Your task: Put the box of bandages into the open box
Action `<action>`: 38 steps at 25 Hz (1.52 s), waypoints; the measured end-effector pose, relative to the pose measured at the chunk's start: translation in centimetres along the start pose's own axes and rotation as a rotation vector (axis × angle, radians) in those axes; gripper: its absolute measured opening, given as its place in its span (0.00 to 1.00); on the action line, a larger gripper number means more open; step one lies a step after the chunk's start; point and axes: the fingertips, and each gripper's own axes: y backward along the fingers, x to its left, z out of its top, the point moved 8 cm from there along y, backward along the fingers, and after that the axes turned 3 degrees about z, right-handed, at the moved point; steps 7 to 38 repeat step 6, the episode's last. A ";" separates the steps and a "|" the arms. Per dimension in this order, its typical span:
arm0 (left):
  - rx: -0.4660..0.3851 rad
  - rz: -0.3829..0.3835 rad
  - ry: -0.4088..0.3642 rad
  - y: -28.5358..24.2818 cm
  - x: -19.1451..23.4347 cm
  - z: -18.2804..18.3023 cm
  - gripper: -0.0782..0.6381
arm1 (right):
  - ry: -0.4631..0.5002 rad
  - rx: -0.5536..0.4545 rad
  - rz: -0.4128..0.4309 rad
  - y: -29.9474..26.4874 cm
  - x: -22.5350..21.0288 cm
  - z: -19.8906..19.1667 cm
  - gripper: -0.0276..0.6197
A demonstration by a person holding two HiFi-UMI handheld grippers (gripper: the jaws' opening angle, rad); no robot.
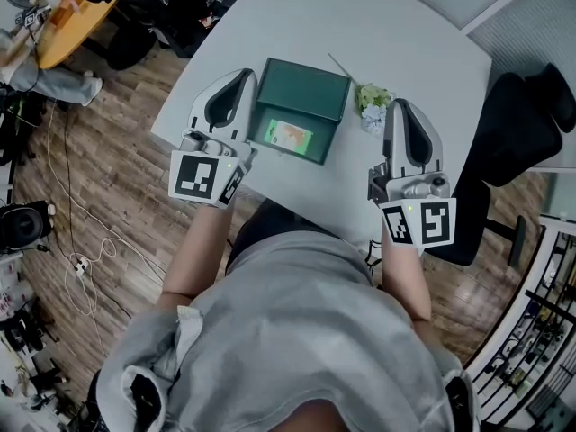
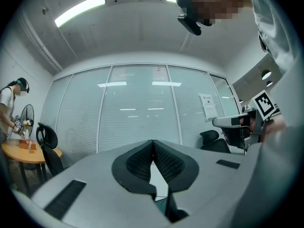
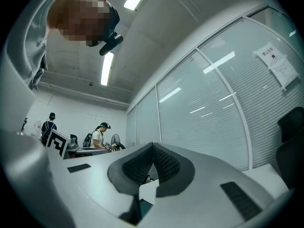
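Note:
A dark green open box (image 1: 304,93) sits on the white table (image 1: 396,25). The box of bandages (image 1: 288,135), green and orange on white, lies flat inside its near half. My left gripper (image 1: 239,79) rests just left of the open box, with its jaws shut and nothing between them. My right gripper (image 1: 400,108) is to the right of the box, beside the flowers, and is also shut and empty. Both gripper views look up into the room. In them the left gripper's (image 2: 153,142) and the right gripper's (image 3: 153,145) black pads meet at the tip.
A small bunch of pale flowers (image 1: 372,98) lies between the open box and my right gripper. A black office chair (image 1: 520,124) stands off the table's right edge. Wooden floor with cables (image 1: 76,259) is on the left. Other people stand at desks in the background (image 3: 99,137).

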 end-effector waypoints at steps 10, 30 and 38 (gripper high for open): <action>-0.007 0.002 0.012 0.6 -0.2 0.7 0.14 | 0.002 0.009 -0.020 0.3 0.4 0.4 0.12; -0.007 0.002 0.012 0.6 -0.2 0.7 0.14 | 0.002 0.009 -0.020 0.3 0.4 0.4 0.12; -0.007 0.002 0.012 0.6 -0.2 0.7 0.14 | 0.002 0.009 -0.020 0.3 0.4 0.4 0.12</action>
